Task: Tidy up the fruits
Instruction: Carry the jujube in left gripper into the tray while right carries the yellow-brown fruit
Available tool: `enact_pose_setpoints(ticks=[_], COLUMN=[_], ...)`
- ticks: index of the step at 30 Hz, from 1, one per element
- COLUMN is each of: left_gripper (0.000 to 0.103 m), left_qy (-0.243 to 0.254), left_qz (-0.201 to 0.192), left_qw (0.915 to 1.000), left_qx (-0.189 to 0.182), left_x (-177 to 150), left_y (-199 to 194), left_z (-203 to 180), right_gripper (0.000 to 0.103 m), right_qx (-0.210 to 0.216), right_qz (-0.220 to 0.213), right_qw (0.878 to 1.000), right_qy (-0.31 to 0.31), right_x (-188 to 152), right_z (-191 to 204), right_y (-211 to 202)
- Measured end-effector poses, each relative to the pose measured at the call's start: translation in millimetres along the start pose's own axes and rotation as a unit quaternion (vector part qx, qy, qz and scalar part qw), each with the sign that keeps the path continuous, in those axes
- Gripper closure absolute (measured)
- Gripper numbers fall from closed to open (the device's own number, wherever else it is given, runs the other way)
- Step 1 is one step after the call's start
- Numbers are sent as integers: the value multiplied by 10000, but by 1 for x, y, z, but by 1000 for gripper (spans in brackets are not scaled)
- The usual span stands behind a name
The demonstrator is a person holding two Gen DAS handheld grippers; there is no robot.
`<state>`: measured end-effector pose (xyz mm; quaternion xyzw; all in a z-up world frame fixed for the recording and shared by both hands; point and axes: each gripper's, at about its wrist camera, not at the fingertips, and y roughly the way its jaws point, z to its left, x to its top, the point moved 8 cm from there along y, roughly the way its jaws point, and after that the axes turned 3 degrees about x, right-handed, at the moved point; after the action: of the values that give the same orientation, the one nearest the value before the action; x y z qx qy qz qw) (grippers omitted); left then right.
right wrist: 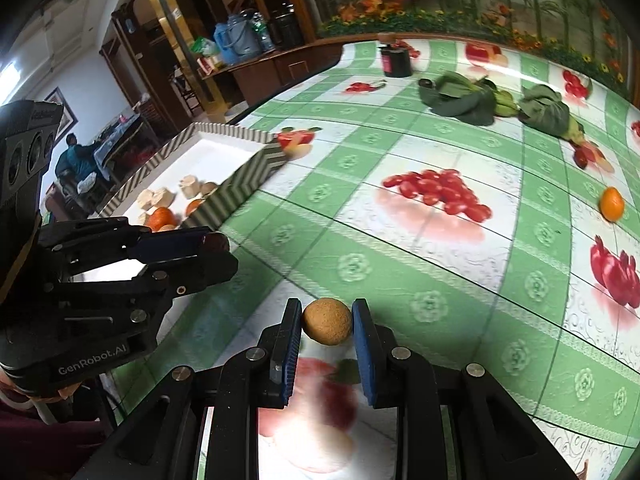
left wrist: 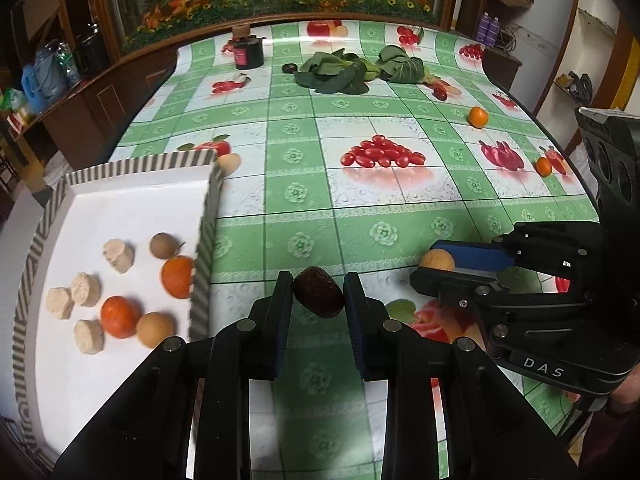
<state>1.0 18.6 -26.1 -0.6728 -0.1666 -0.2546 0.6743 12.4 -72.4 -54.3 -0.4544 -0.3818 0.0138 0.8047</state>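
Note:
My left gripper (left wrist: pixel 318 288) is shut on a dark red date (left wrist: pixel 319 297), held above the tablecloth just right of the white tray (left wrist: pixel 120 200). The tray has a striped rim and holds several fruits: oranges (left wrist: pixel 119 316), tan longans (left wrist: pixel 155 329) and pale lumpy pieces (left wrist: pixel 119 255). My right gripper (right wrist: pixel 327 316) is shut on a tan round longan (right wrist: pixel 327 321). In the left wrist view the right gripper (left wrist: pixel 440 264) shows at the right with that longan (left wrist: pixel 437 259). The left gripper (right wrist: pixel 212 248) appears at the left of the right wrist view, beside the tray (right wrist: pixel 240 176).
Loose oranges (left wrist: pixel 478 116) (left wrist: pixel 543 166) lie at the table's right side, one also in the right wrist view (right wrist: pixel 612 203). Leafy greens (left wrist: pixel 344 70), a dark fruit (left wrist: pixel 289 68) and a black jar (left wrist: pixel 249 53) sit at the far end. A seated person (right wrist: pixel 76 160) is beyond the table.

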Motion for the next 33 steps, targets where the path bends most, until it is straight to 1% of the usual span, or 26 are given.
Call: enact_pose_setpoints(ticks=[5, 9, 12, 22, 33], left_gripper=[78, 78, 78, 78, 78], left_qy=[-82, -171, -246, -453, -838], left_qz=[-60, -102, -128, -114, 14], left_qw=[9999, 9998, 9994, 9977, 9944], left_qx=[-7, 64, 184, 485, 644], left_x=[-6, -10, -12, -26, -48], left_y=[-11, -17, -21, -31, -35], left_z=[11, 22, 36, 78, 122], right_gripper=[78, 78, 78, 78, 78], right_qx=[16, 39, 65, 191, 343], right_qz=[64, 68, 47, 65, 195], right_qw=[9999, 9996, 9993, 9972, 9931], right_qy=[-145, -266, -372, -719, -1105], right_x=[3, 6, 12, 32, 47], right_z=[15, 26, 35, 71, 111], right_y=[5, 6, 7, 19, 39])
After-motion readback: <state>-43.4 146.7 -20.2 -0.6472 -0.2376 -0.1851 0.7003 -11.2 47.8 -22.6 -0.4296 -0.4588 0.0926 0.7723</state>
